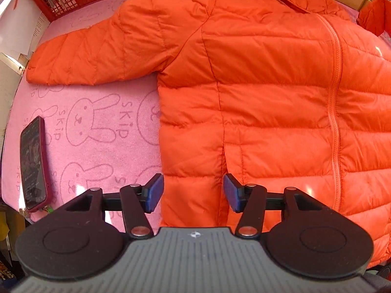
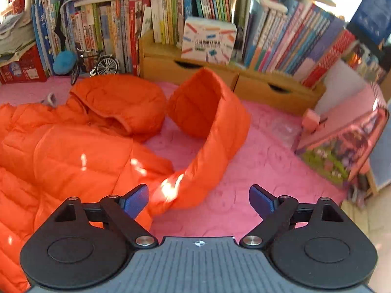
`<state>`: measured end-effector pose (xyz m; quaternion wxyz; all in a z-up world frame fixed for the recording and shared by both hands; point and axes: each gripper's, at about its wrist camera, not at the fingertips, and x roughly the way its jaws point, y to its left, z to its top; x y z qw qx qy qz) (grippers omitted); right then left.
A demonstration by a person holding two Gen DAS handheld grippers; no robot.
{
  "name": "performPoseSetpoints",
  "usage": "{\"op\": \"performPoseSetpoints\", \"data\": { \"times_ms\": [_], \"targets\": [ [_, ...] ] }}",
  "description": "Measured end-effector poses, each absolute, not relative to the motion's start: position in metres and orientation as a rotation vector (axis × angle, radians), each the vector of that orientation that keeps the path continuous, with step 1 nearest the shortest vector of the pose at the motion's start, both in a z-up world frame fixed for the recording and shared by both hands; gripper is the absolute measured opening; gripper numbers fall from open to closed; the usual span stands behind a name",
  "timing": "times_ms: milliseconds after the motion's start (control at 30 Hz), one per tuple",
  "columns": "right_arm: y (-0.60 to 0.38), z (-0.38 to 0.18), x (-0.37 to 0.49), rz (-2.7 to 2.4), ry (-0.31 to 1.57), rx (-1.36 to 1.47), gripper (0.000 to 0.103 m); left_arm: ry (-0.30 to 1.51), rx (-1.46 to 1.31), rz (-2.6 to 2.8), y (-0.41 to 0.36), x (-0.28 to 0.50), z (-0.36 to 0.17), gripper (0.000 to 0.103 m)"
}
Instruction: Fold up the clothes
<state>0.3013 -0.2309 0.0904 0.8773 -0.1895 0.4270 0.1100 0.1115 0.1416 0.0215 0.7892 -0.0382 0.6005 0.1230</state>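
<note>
the bright orange quilted puffer jacket [image 1: 256, 102] lies front-up, zip closed, spread on the pink bunny-print towel-covered bench [image 1: 102, 127]; its left-side sleeve [image 1: 92, 56] stretches flat away from the body, while the other sleeve [image 2: 210, 131] arches up off the towel in a stiff curl beside the hood [image 2: 122, 102]. left gripper [image 1: 193, 193] hovers over the jacket's hem corner, pads apart, holding nothing; right gripper [image 2: 199, 201] sits just short of the curled sleeve's lower end, pads wide apart, also empty. the jacket is unfolded as it lies now. judgement: a sleeve fold looks most likely; the puffy fill will spring back, so pinch through both layers near the cuff, lay the sleeve across the jacket's chest low and flat, and press before letting go. mind the dark-red-cased phone [image 1: 34, 163], on the towel well out from the jacket's hem side.
</note>
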Motion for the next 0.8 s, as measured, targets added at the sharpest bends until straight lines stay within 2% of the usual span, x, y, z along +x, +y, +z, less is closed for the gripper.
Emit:
{"op": "performPoseSetpoints", "data": {
  "times_ms": [67,167,200,233,267,467,533,567,667,700,733,800],
  "targets": [
    [-0.205,0.086,0.343,0.17,0.772,-0.539,0.103,1.242,-0.076,0.269,0.143,0.128,0.032,0.053],
    [-0.229,0.087,0.346,0.072,0.779,-0.481,0.1,1.168,-0.061,0.269,0.143,0.156,0.046,0.053],
    [-0.238,0.087,0.347,0.039,0.781,-0.461,0.077,1.141,-0.049,0.267,0.143,0.166,0.05,0.053],
    [-0.246,0.088,0.348,0.006,0.783,-0.441,0.016,1.114,-0.037,0.264,0.143,0.177,0.054,0.053],
    [-0.254,0.088,0.35,-0.026,0.784,-0.421,0.005,1.091,-0.028,0.262,0.143,0.187,0.057,0.053],
    [-0.304,0.091,0.356,-0.22,0.79,-0.3,0.011,1.038,-0.028,0.264,0.142,0.235,0.058,0.058],
    [-0.32,0.091,0.359,-0.285,0.791,-0.26,0.023,1.045,-0.028,0.263,0.14,0.245,0.054,0.058],
    [-0.331,0.089,0.357,-0.312,0.808,-0.23,0.025,1.065,-0.029,0.261,0.139,0.248,0.048,0.058],
    [-0.379,0.052,0.323,-0.345,0.997,-0.064,0.039,1.074,-0.021,0.255,0.138,0.254,0.046,0.058],
    [-0.392,0.036,0.312,-0.355,1.056,-0.008,0.049,1.071,-0.017,0.253,0.138,0.256,0.048,0.058],
    [-0.402,0.024,0.3,-0.365,1.103,0.04,0.055,1.067,-0.013,0.251,0.138,0.258,0.049,0.058],
    [-0.4,0.016,0.281,-0.378,1.125,0.087,0.057,1.061,-0.005,0.247,0.138,0.262,0.052,0.058]
  ]
}}
